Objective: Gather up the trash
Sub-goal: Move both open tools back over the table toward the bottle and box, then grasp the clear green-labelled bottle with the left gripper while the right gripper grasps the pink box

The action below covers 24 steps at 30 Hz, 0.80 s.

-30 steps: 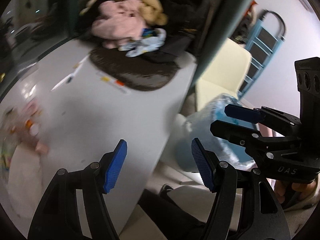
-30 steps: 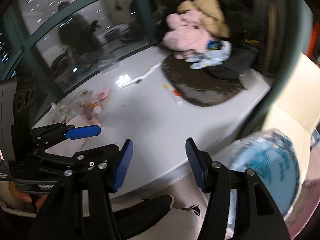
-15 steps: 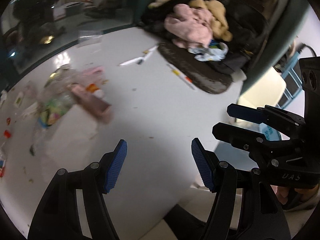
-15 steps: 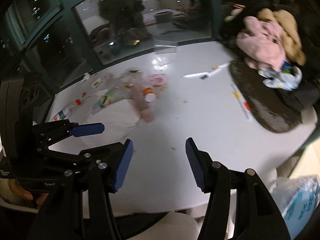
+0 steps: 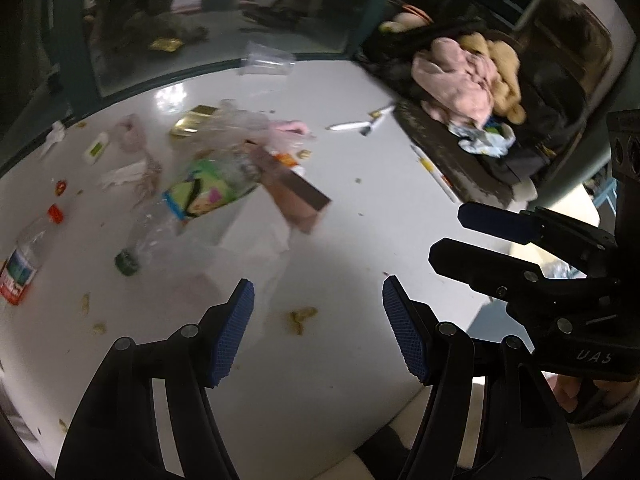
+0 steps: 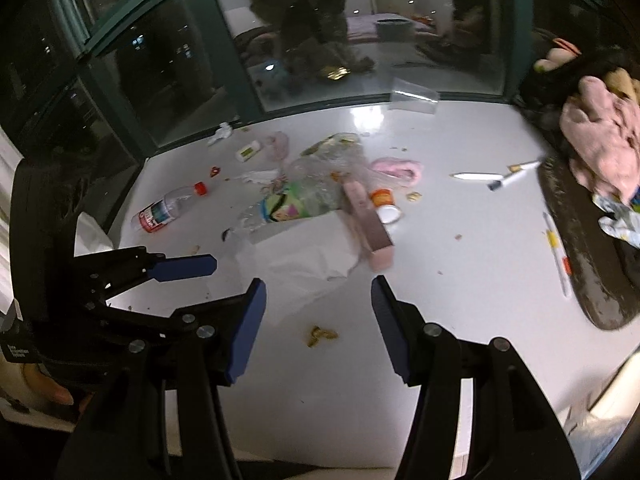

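Trash lies scattered on a white table [image 5: 360, 200]: a pink box [image 5: 296, 196] [image 6: 368, 228], a crushed clear bottle with a green label [image 5: 200, 196] [image 6: 296, 200], a red-capped water bottle [image 5: 24, 256] [image 6: 168, 208], crumpled white paper [image 6: 304, 256] [image 5: 256, 236] and small crumbs [image 6: 320, 336]. My left gripper [image 5: 318, 332] is open and empty above the table's near part. My right gripper [image 6: 318, 324] is open and empty beside it; each gripper shows in the other's view.
A pile of pink and tan cloth [image 5: 468, 80] sits on a dark mat [image 6: 580, 248] at the table's right. Pens [image 5: 360, 124] lie near it. Dark windows [image 6: 160, 60] border the far edge. A clear cup [image 6: 412, 96] lies by the window.
Both grippers have swung left, away from the blue-lined bin beside the table and toward the trash on the table. Both stay open.
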Motion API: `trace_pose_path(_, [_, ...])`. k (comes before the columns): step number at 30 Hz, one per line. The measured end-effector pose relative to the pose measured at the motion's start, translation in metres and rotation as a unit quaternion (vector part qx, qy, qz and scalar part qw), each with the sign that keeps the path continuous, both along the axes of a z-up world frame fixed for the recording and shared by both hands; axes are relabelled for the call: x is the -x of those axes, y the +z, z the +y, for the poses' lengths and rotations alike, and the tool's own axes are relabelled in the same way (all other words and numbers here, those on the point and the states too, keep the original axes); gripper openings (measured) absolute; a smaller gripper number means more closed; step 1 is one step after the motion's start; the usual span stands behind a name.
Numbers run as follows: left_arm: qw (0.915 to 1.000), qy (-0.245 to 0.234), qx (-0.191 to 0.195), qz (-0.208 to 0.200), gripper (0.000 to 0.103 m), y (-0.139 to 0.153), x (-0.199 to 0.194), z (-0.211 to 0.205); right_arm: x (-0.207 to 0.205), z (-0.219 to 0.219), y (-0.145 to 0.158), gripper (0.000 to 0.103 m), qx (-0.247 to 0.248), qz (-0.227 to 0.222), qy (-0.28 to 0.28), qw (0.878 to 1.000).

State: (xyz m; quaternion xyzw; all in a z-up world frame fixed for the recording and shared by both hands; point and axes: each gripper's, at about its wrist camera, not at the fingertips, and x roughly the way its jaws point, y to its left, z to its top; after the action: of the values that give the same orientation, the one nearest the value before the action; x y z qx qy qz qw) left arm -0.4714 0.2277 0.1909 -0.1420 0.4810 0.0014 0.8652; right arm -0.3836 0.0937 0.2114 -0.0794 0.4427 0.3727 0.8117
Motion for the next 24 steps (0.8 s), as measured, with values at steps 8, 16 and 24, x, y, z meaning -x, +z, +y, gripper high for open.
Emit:
trace_pose_path(8, [0.9990, 0.041, -0.014, -0.008, 0.064, 0.004, -0.011, 0.034, -0.024, 0.039, 0.003, 0.053, 0.002, -0.002, 0.048, 0.999])
trace_pose_path(16, [0.9994, 0.029, -0.017, 0.009, 0.064, -0.009, -0.051, 0.042, -0.057, 0.051, -0.005, 0.053, 0.009, -0.002, 0.056, 0.998])
trace_pose_path(24, [0.9989, 0.008, -0.041, 0.019, 0.064, -0.026, -0.092, 0.047, -0.093, 0.060, -0.024, 0.053, 0.031, 0.015, 0.065, 0.997])
